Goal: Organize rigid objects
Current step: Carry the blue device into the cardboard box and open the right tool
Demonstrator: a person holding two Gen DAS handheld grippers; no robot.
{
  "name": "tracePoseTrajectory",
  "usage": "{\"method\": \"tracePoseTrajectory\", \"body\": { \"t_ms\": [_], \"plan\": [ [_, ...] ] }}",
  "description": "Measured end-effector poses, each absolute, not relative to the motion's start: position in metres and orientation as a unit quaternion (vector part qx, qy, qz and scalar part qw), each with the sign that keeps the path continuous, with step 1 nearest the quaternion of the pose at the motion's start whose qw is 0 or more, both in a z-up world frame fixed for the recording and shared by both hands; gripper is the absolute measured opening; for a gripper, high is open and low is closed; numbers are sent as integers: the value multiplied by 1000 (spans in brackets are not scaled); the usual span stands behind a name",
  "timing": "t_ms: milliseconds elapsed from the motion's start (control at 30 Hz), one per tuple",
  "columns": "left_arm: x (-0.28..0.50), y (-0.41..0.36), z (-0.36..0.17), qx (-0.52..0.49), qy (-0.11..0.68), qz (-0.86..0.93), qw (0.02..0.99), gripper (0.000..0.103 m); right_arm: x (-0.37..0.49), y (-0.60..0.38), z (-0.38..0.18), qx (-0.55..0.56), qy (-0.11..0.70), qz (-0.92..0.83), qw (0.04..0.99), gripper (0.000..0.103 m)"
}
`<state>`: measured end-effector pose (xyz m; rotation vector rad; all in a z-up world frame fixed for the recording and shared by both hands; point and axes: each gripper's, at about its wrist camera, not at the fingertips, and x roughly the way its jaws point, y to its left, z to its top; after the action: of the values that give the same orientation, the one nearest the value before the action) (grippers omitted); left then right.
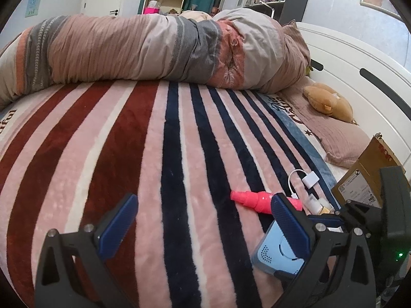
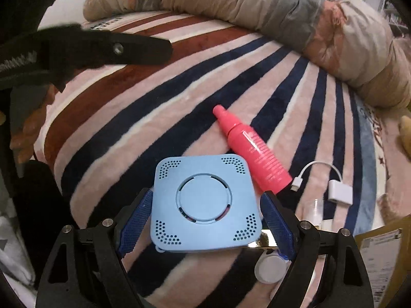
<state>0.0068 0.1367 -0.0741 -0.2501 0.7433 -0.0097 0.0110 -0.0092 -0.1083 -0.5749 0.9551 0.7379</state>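
Two grippers: left (image 1: 203, 217) spread wide over bare blanket, nothing between the pads; right (image 2: 205, 220) closed on the blue box.
Right fingers (image 2: 136, 220): blue textured pads pressed against the box's two opposite sides.
Box (image 2: 205, 202): pale blue, square with rounded corners, round disc in the top, dotted vents at each corner; held just above the blanket, low at the near edge of the bed.
Bottle (image 2: 253, 151): pink, lying on its side, nozzle pointing away, just beyond the box's far right corner; touching or not, cannot tell.
Adapter (image 2: 339, 191): white, short looped cable, lying right of the bottle, apart from it.
White cap (image 2: 271, 269): round, under the right finger, close to the box's near edge.
Blanket (image 1: 143, 154): striped pink, dark red and navy, under everything.
Duvet (image 1: 154, 51): bunched along the far side.
Carton (image 1: 359, 177): brown, at the right edge beside the adapter.
Plush (image 1: 327, 101): tan, on the pillow far right.
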Motion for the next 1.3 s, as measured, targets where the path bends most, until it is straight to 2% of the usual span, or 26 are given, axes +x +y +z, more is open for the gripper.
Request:
{"method": "tracePoseTrajectory", "body": {
  "t_ms": [200, 233, 300, 600, 700, 800, 867, 933, 1133, 1300],
  "plan": [
    [9, 138, -79, -129, 374, -25, 918, 102, 23, -2, -121, -284, 470, 342, 763, 83],
    [10, 138, -80, -133, 377, -31, 916, 102, 24, -2, -120, -286, 467, 345, 763, 78],
    [10, 140, -82, -145, 379, -49, 913, 102, 25, -4, -118, -277, 466, 346, 766, 78],
    [20, 117, -72, -215, 387, -221, 869, 100, 12, -33, -56, -208, 377, 391, 814, 78],
    [22, 100, -54, -231, 375, -279, 853, 91, 7, -50, -24, -181, 325, 402, 837, 78],
    [22, 76, -26, -230, 359, -321, 846, 75, -1, -73, 4, -166, 280, 402, 856, 78],
    [21, 61, -4, -218, 347, -334, 849, 54, -5, -87, 16, -157, 265, 396, 865, 78],
    [21, 41, 18, -187, 339, -322, 864, 44, -6, -109, 29, -138, 249, 391, 875, 78],
    [32, -40, 67, -113, 324, -331, 879, 42, -9, -195, 58, -76, 232, 370, 896, 78],
    [55, -121, 83, -57, 341, -356, 868, 42, -5, -261, 65, -46, 246, 332, 910, 78]
  ]
}}
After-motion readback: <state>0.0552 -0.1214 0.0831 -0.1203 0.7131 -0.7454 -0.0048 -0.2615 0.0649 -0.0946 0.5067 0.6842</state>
